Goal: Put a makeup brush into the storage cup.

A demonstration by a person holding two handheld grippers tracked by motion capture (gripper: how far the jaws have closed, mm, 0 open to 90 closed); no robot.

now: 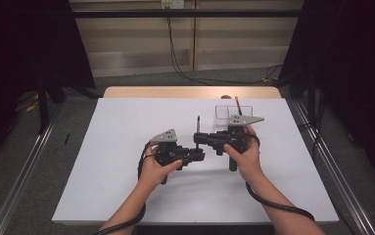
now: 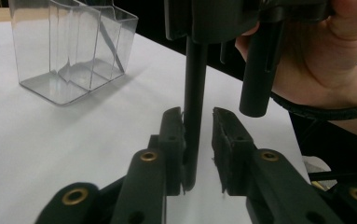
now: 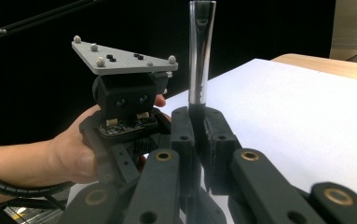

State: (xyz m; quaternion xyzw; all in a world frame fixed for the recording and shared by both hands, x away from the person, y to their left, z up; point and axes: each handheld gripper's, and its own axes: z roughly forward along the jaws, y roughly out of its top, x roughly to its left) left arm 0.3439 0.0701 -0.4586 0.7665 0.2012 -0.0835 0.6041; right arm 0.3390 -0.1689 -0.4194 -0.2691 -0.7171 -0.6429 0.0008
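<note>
A slim dark pen (image 1: 198, 125) stands upright over the white table sheet (image 1: 121, 161). My right gripper (image 3: 199, 126) is shut on its lower part, and the pen's glossy upper end (image 3: 201, 56) rises above the jaws. My left gripper (image 2: 198, 135) sits just below with the pen's shaft (image 2: 195, 93) between its jaws. The left pad touches the shaft, while a gap separates it from the right pad, so the gripper is open. In the high view both grippers meet near the table's middle, left gripper (image 1: 200, 155) under right gripper (image 1: 199, 138).
A clear plastic pen holder (image 1: 226, 112) stands behind the right hand at the back of the sheet, with a brownish stick (image 1: 237, 104) in it. Its compartments (image 2: 73, 51) look mostly bare. The sheet's left half (image 1: 102, 147) is bare. A wooden edge (image 1: 190, 92) runs along the far side.
</note>
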